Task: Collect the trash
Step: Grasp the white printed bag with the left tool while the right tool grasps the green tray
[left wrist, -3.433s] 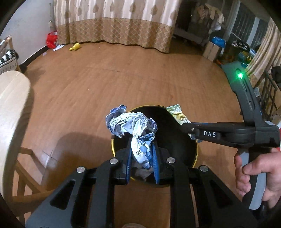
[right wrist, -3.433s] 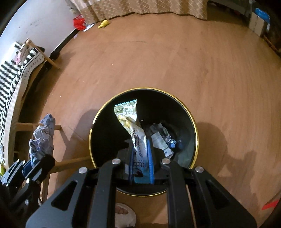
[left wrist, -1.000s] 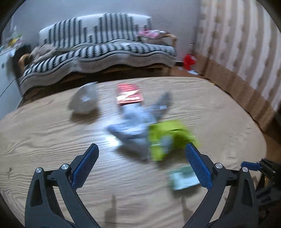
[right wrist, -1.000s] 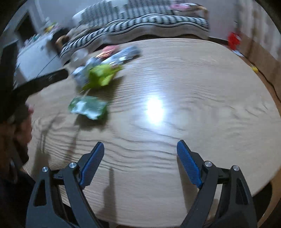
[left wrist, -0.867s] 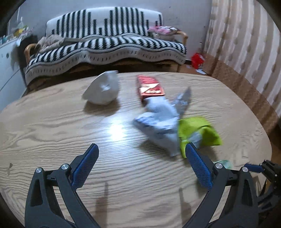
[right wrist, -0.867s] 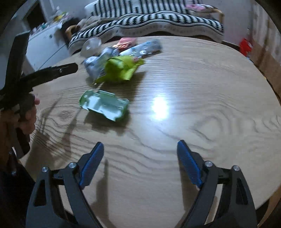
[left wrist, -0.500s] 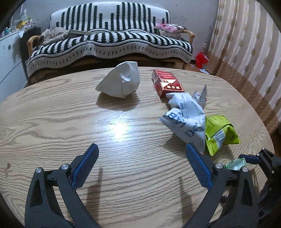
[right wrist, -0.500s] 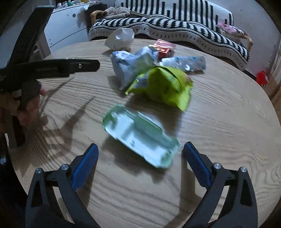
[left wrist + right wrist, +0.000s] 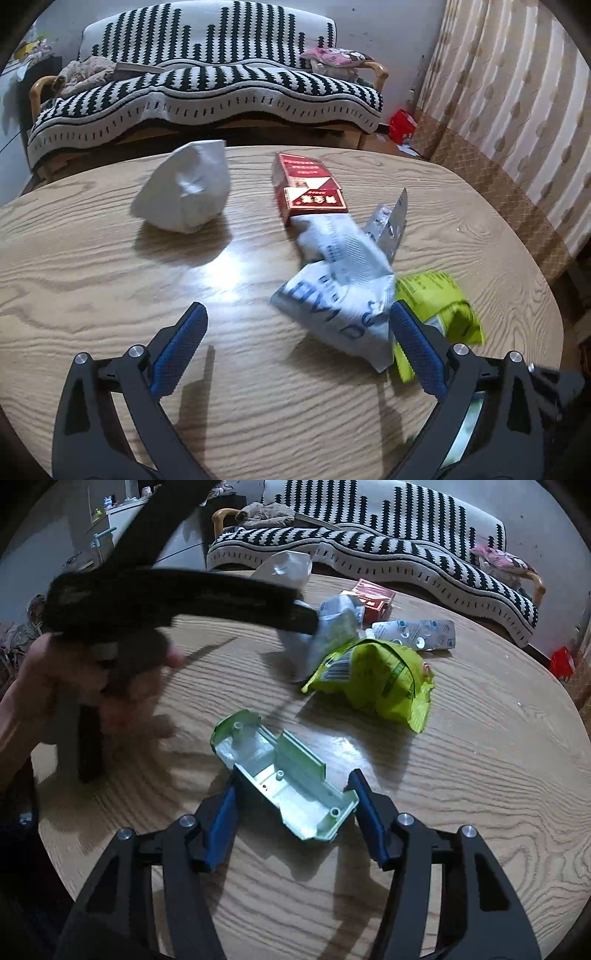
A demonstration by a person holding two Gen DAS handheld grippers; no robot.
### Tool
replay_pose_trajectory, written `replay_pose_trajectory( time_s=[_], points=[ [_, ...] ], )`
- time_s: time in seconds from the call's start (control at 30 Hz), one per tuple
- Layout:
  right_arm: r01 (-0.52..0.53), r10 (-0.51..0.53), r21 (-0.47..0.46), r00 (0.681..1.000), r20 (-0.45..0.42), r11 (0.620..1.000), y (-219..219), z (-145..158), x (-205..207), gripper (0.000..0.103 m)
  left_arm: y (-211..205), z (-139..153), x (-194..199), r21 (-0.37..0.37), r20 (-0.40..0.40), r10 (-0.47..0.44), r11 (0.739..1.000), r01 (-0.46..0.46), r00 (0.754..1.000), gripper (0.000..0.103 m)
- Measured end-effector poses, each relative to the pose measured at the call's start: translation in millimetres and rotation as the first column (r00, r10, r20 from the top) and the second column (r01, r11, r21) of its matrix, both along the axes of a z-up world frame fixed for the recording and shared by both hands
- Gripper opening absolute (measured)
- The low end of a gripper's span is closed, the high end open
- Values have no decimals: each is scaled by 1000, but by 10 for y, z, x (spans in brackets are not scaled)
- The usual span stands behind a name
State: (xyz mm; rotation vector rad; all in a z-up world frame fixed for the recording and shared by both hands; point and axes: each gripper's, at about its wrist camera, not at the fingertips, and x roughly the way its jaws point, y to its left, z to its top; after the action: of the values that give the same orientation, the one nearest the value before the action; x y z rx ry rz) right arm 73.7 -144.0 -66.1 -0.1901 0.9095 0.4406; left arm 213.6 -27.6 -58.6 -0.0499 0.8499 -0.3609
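Green tray (image 9: 284,775): an open plastic shell, lying hollow side up on the table (image 9: 480,775), near its front edge. The right tool (image 9: 291,812) is straddling the tray's near end; its jaws have just been closing, with the tray between them. The blue pads are sitting at or just beside the tray's two sides; whether they are pressing cannot be told.

White bag (image 9: 343,291): crumpled, blue lettering, lying mid-table. The left tool (image 9: 295,347) is hovering just before it, jaws standing wide with nothing held; the right pad (image 9: 413,347) is lying close to the bag's near corner. A hand (image 9: 74,686) is carrying this tool, blurred in the right view.

Yellow-green packet (image 9: 384,679): lying just beside the white bag, partly under it in the left view.

Blister strip (image 9: 417,633): silver, lying behind the packet.

Red carton (image 9: 306,188): lying flat beyond the bag, touching its far end.

White wad (image 9: 188,192): crumpled, sitting apart towards the table's far side.

Sofa (image 9: 207,81): black-and-white striped cover, standing behind the table. Curtain (image 9: 517,92): hanging to the right.
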Motion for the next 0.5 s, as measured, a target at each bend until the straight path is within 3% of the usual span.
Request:
replay_pose_trajectory(
  time_s=[0.17, 0.3, 0.43, 0.47, 0.5],
  points=[
    [-1, 1, -1, 1000, -6, 1000, -12, 5, -36, 58, -171, 9, 53, -12, -15, 12, 1000, -12, 1000, 96],
    [-2, 2, 1, 1000, -8, 1000, -4, 4, -15, 58, -247, -32, 131, 45, -7, 38, 998, -38, 999, 96],
    [5, -5, -1, 1000, -8, 1000, 10, 0, -17, 58, -207, -109, 226, -11, -58, 58, 998, -59, 997, 95],
    [5, -5, -2, 1000, -9, 1000, 13, 1, -20, 58, -209, -109, 219, -7, -50, 60, 998, -60, 997, 88],
    [5, -5, -2, 1000, -10, 1000, 15, 1, -23, 58, -210, -103, 214, -11, -46, 52, 999, -52, 998, 69]
  ],
)
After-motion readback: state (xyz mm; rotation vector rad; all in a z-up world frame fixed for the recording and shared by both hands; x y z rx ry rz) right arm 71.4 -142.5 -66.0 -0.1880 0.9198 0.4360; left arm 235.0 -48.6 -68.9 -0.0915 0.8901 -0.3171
